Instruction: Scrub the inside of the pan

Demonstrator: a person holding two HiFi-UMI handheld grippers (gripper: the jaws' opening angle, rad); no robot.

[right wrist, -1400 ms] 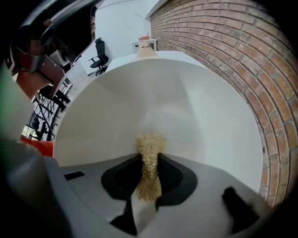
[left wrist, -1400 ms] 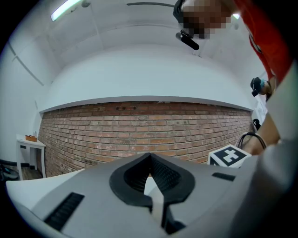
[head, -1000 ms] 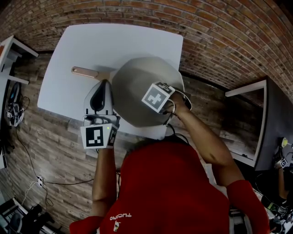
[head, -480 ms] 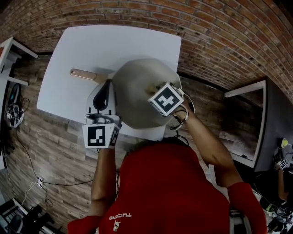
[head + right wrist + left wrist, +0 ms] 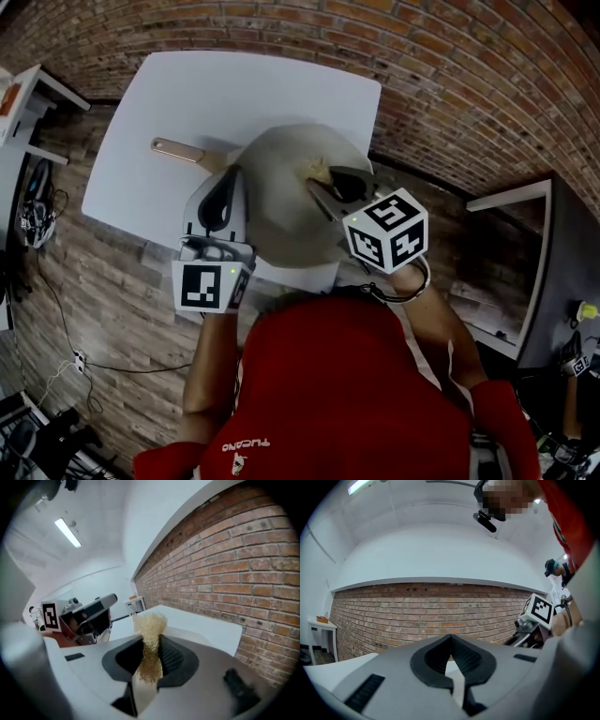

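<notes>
A large grey pan (image 5: 281, 202) with a wooden handle (image 5: 178, 150) sits on the white table (image 5: 234, 84) near its front edge. My right gripper (image 5: 328, 183) hovers over the pan's right side, shut on a golden wire scrubber (image 5: 319, 172). The right gripper view shows that scrubber (image 5: 150, 625) sticking up from between the closed jaws of my right gripper (image 5: 151, 641). My left gripper (image 5: 225, 192) lies along the pan's left rim, close to the handle's base. The left gripper view shows my left gripper (image 5: 451, 644) with its jaws together and nothing seen between them.
A brick wall (image 5: 450, 75) runs behind the table. A white shelf unit (image 5: 28, 103) stands at the left and a dark cabinet (image 5: 562, 253) at the right. The floor below is wood plank, with cables at the left.
My right gripper has drawn back to the right and toward me, so the scrubber now shows over the pan. The left gripper has stayed put.
</notes>
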